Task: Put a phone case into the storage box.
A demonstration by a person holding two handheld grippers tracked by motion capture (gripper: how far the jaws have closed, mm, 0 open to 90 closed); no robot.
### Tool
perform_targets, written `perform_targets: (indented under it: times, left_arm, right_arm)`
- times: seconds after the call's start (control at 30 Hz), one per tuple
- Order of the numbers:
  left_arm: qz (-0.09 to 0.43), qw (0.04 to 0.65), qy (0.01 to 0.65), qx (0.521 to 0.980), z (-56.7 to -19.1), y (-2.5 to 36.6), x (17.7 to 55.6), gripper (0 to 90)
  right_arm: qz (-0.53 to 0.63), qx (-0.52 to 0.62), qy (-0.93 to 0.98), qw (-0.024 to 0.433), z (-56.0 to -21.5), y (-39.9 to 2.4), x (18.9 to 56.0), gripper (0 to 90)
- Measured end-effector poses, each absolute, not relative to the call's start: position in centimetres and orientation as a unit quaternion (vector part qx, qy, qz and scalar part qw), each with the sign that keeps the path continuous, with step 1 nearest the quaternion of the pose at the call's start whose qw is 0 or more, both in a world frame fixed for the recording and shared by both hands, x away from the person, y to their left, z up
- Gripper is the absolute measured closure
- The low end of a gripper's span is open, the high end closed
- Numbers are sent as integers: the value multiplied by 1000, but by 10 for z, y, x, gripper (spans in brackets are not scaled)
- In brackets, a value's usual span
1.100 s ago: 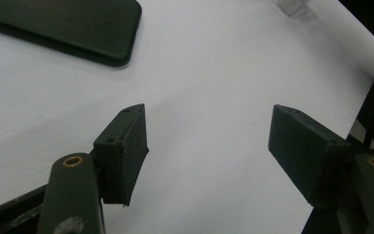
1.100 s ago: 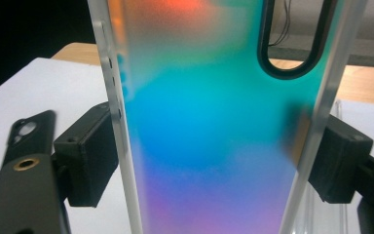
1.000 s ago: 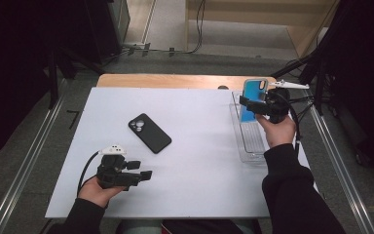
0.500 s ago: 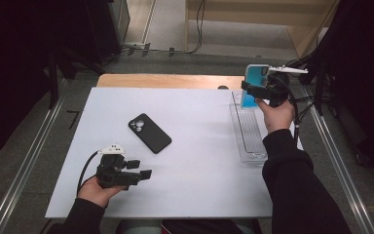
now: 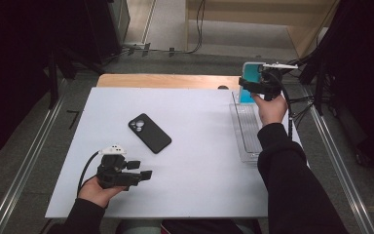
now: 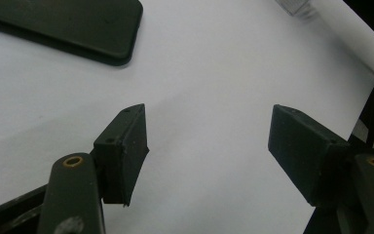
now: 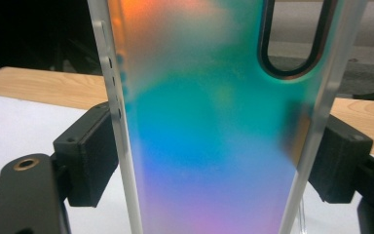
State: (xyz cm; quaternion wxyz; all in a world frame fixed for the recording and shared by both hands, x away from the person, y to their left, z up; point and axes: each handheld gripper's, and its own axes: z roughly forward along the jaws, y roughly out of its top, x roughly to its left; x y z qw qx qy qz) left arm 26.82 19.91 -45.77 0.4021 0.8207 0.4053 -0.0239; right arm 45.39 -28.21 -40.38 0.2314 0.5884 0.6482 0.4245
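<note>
Our right gripper [image 5: 253, 87] clamping the phone case [image 7: 214, 126] upright between its pads, tray [image 5: 247, 127] at six o'clock, our left gripper [image 6: 209, 146] open, empty.

Bright, even light falls from overhead on the white desk [image 5: 190, 146] in the high view, while the surroundings on both sides sink into near black. Shadows on the sheet are faint and soft, just a smudge under the black phone [image 5: 149, 133]. The high view is a touch soft and grainy, with no glare.

In the left gripper view the desk sheet glows almost washed out, the left claw [image 6: 207, 146] pads sharp, the far corner smeared with blur.

In the right gripper view the iridescent phone case [image 7: 214, 126] sits so close it is out of focus, its colours bleeding orange to teal to violet, with the background dim.
</note>
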Motion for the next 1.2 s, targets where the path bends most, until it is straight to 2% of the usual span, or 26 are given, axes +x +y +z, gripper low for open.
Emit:
perform_targets:
  times: [0.23,0.67,1.2]
  left_arm:
    - [-24,397,402,825,-459,198,268,309]
    - [-27,400,402,823,-460,198,268,308]
    - [-29,399,402,823,-460,197,268,309]
  right_arm:
    - [394,603,660,211,-430,-281,472,160]
    - [377,626,654,197,-454,-279,486,156]
    - [356,616,662,238,-460,-272,490,153]
